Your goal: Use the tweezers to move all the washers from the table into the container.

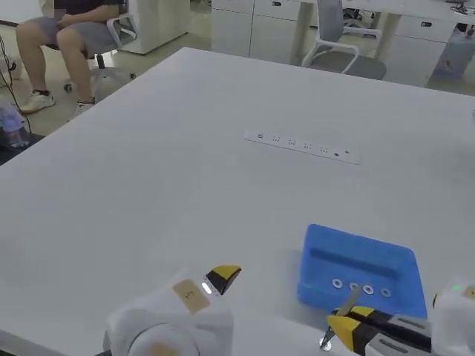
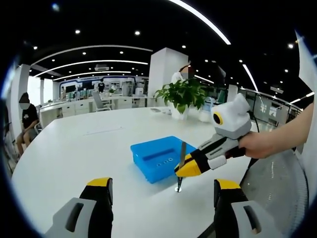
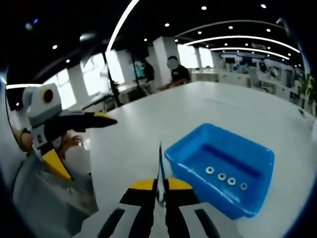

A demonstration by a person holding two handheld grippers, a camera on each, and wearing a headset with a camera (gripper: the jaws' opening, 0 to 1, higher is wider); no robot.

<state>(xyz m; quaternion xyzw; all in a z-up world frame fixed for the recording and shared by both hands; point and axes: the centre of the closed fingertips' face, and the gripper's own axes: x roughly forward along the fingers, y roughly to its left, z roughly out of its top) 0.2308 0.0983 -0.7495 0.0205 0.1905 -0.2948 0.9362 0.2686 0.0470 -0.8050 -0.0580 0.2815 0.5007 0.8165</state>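
A blue container [image 1: 360, 256] stands on the white table near the front right, with several washers [image 1: 361, 288] in a row on its floor. My right gripper [image 1: 343, 320] is shut on thin metal tweezers [image 3: 160, 166], just in front of the container's near left corner. In the left gripper view the tweezers [image 2: 181, 166] point down, and their tip meets the table at what looks like a washer [image 2: 178, 189]. My left gripper [image 2: 161, 186] is open and holds nothing. It hovers left of the container [image 2: 157, 157], and its yellow fingertips [image 1: 225, 276] point toward it.
A white power strip [image 1: 303, 146] lies across the middle of the table [image 1: 163, 170]. A person [image 1: 67, 30] sits beyond the far left corner, and office chairs [image 1: 341, 44] stand behind the far edge. The table's near edge runs just below both grippers.
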